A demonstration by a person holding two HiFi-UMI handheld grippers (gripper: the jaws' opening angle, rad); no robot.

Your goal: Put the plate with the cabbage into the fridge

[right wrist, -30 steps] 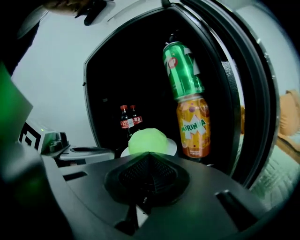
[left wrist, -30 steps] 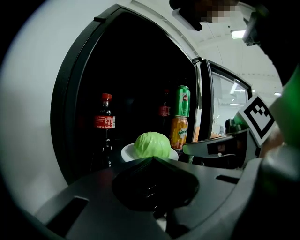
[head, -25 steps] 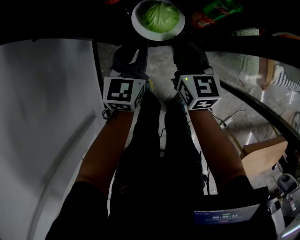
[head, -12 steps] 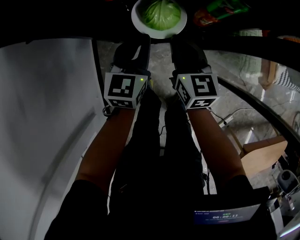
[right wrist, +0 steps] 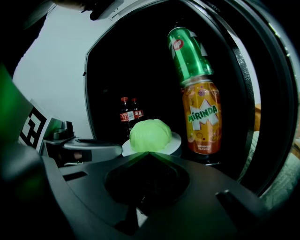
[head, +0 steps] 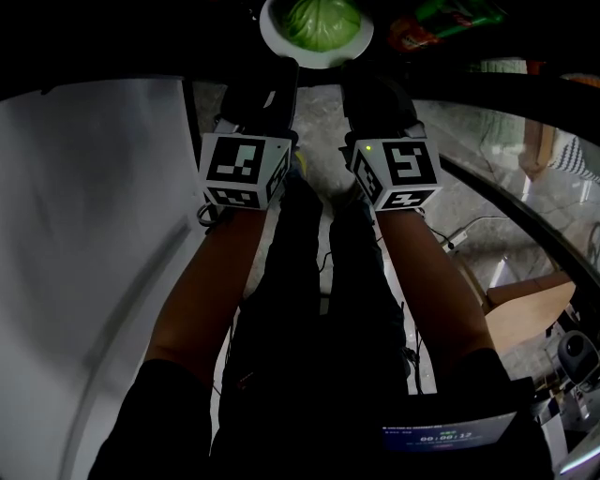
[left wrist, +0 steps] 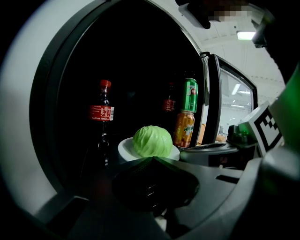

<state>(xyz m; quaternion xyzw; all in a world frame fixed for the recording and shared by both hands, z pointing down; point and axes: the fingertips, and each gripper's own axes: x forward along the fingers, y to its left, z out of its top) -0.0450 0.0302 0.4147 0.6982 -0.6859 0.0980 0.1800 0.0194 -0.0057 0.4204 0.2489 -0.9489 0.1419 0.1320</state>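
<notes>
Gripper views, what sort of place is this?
Likely an indoor workroom or lab, at an open fridge: cola bottle and Mirinda can stand inside behind the plate, white door swung aside, ceiling strip light beyond.

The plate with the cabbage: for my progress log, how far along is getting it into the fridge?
Done: the white round plate with the green cabbage is inside the dark fridge, beside the orange soda can. In hand: the left gripper and right gripper clamp its near rim. Left: releasing it; whether it rests on a shelf is unclear.
</notes>
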